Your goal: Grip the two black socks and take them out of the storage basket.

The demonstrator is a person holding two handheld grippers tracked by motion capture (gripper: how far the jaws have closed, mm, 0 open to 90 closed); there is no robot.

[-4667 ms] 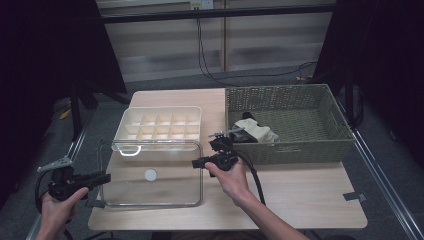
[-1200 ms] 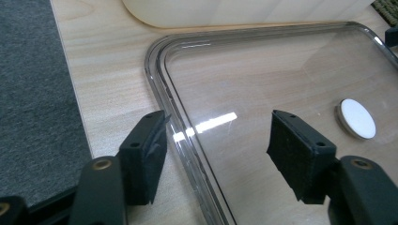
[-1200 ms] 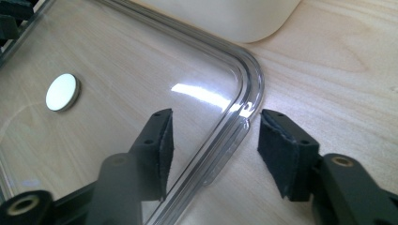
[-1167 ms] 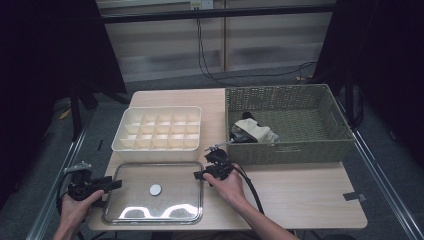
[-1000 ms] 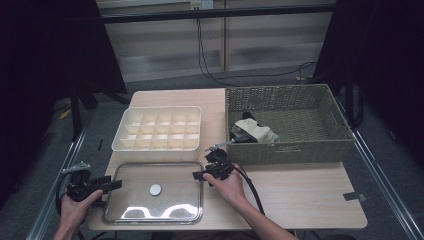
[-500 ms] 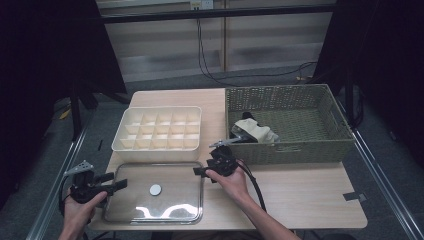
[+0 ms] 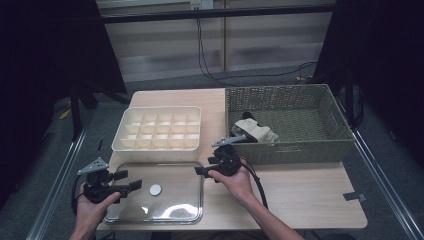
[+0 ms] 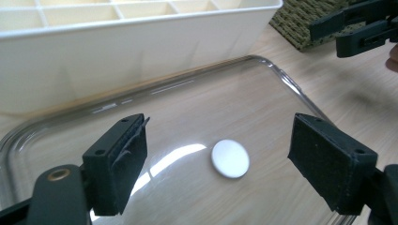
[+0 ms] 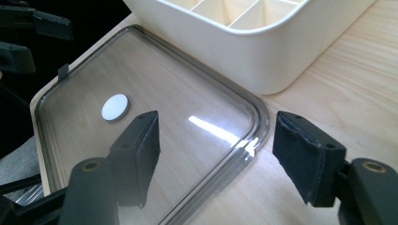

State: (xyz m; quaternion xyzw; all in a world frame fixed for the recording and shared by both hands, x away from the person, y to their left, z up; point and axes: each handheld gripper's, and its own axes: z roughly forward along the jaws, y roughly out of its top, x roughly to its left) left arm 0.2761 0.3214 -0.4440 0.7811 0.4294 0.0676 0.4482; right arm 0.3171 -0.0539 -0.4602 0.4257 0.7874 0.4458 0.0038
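Flanking the clear lid's (image 7: 165, 200) short edges, both tools wide, empty.

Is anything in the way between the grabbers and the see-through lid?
No. The clear lid lies flat on the table. The left gripper and right gripper hang just above it, jaws open, with nothing but air between.

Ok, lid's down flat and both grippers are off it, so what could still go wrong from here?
1. The clear lid lies with its near edge at the table edge; a nudge from the left gripper could push it off.
2. The lid is nearly see-through, so its rim is easy to misjudge.
3. The right gripper, open, sits close to the compartment box and could bump it.
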